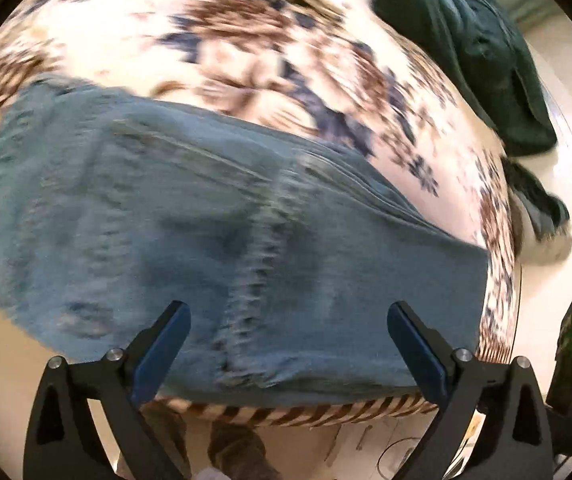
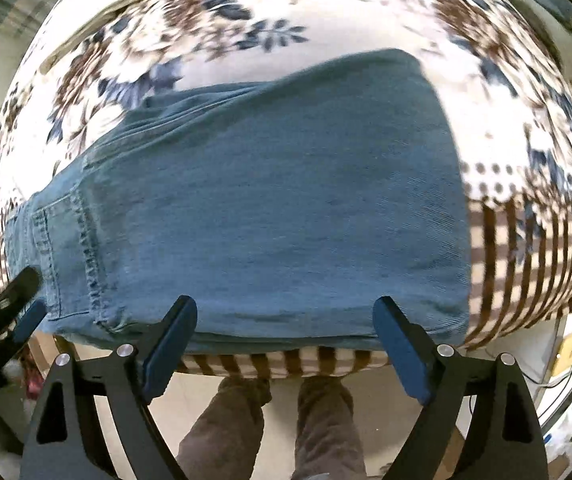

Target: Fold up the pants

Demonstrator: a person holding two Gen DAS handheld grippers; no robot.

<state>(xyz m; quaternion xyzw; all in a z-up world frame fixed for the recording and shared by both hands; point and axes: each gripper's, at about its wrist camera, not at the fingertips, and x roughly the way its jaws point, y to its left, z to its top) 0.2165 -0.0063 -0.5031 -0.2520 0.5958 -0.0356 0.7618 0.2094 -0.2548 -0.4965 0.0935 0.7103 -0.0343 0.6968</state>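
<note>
Dark green garment [image 1: 481, 60] crowds the floral blanket's [image 1: 134, 28] far corner.
</note>
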